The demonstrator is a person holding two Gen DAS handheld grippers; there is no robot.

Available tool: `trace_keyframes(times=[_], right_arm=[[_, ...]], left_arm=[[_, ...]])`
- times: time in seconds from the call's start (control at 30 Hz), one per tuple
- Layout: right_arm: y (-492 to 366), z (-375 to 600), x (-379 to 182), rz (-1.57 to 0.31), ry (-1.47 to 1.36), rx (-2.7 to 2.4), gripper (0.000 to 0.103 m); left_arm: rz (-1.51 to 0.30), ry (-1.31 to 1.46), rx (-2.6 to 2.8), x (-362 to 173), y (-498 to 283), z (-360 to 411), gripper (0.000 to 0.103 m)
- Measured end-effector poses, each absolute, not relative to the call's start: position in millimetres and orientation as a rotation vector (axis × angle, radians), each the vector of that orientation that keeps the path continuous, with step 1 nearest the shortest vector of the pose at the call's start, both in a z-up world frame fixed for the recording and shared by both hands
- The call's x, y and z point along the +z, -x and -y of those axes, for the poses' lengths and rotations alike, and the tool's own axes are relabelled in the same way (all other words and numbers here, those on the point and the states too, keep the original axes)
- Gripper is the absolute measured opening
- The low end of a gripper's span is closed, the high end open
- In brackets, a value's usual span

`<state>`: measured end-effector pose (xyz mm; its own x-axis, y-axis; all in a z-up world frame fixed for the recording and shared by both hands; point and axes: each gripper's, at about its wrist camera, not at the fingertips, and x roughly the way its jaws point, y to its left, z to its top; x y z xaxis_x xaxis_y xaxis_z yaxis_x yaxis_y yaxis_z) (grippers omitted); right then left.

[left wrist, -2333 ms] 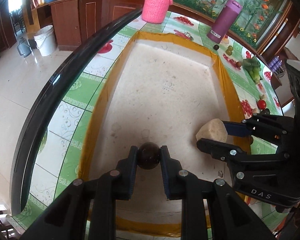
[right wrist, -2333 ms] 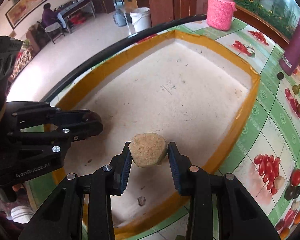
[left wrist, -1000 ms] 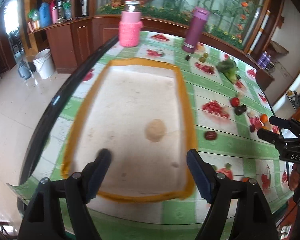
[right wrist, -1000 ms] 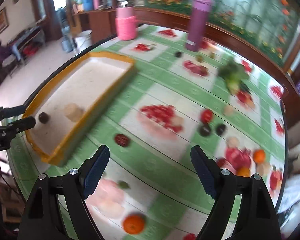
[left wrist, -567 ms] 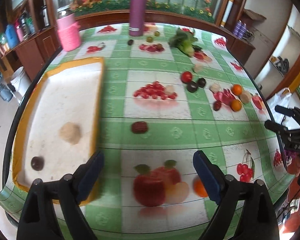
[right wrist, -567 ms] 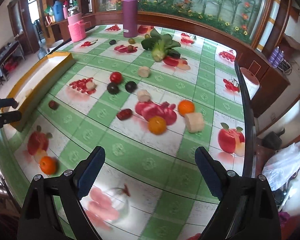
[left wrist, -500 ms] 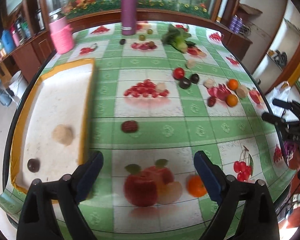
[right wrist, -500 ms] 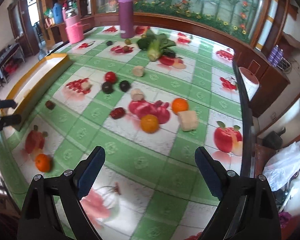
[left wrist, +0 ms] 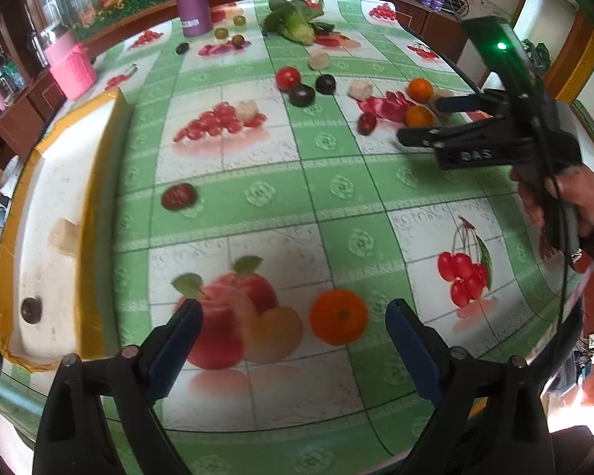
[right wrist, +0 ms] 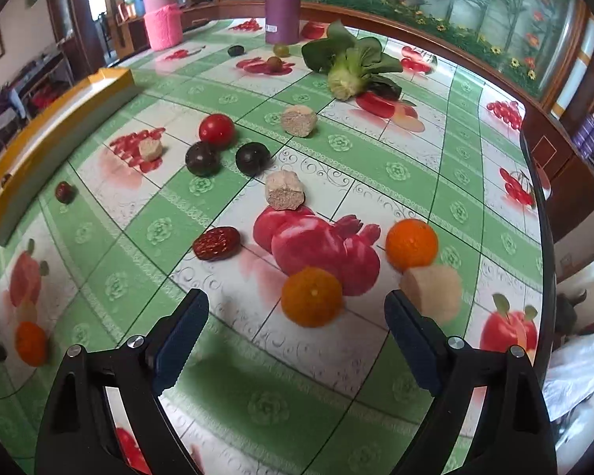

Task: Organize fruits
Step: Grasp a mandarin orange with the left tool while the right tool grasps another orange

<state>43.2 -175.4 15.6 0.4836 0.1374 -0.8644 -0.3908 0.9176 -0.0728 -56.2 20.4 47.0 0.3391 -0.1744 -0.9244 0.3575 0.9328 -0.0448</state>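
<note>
Fruits lie scattered over a table (right wrist: 495,206) with a green-and-white printed cloth. In the right wrist view, two oranges sit close together: one orange (right wrist: 312,297) just ahead of the right gripper (right wrist: 297,320), between the lines of its fingers, and a second orange (right wrist: 412,244) beyond it to the right, touching a pale chunk (right wrist: 433,291) by the right finger. A red date (right wrist: 216,243), two dark plums (right wrist: 202,158) (right wrist: 252,158), a tomato (right wrist: 216,130) and two more pale chunks (right wrist: 284,194) (right wrist: 299,120) lie farther off; a leafy vegetable (right wrist: 350,64) and a purple bottle (right wrist: 283,0) stand near the far edge, with a pink jar (right wrist: 163,25) to the left.

Right gripper: jaws wide and just closing, nothing between the pads, nothing held. A hand (left wrist: 562,198) carries it in the left wrist view, over the far oranges.

Left gripper (left wrist: 293,336): jaws wide apart, empty. A third orange (left wrist: 338,316) lies on the cloth between its fingers, nearer the right one, not touched.

A yellow-rimmed tray (left wrist: 103,182) sits at the table's left end. It holds a pale chunk (left wrist: 64,233) and a small dark fruit (left wrist: 31,308), well apart. Another date (left wrist: 178,196) lies on the cloth just beside the tray's wall.
</note>
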Motion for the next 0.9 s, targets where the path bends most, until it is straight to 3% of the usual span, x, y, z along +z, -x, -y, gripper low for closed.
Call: trace_keyframes(times=[0.03, 0.1, 0.17, 0.27, 0.3, 0.37, 0.4, 0.9], right_arm=[[-44, 175, 14, -1.025, 0.276, 0.331, 0.084], [-47, 175, 8, -1.056, 0.280, 0.338, 0.063], [-47, 178, 8, -1.057, 0.241, 0.354, 0.057], [-46, 177, 8, -1.052, 0.230, 0.360, 0.051], [-46, 177, 9, -1.049, 0.228, 0.361, 0.045], [-46, 177, 11, -1.048, 0.222, 0.364, 0.034], [-45, 177, 11, -1.051, 0.215, 0.369, 0.031], [-14, 179, 44, -1.001, 0.246, 0.347, 0.031]], left_arm=[[-1.185, -0.170, -0.359, 44, 56, -19, 0.095], [-1.198, -0.147, -0.369, 39, 55, -16, 0.095], [-1.199, -0.114, -0.362, 35, 53, -14, 0.093], [-1.239, -0.041, -0.374, 23, 52, -13, 0.065], [-1.259, -0.018, -0.389, 17, 53, -12, 0.050], [-1.211, -0.059, -0.384, 19, 58, -8, 0.039], [-1.199, -0.074, -0.382, 20, 60, -6, 0.038], [-1.145, 0.038, -0.490, 50, 61, -16, 0.038]])
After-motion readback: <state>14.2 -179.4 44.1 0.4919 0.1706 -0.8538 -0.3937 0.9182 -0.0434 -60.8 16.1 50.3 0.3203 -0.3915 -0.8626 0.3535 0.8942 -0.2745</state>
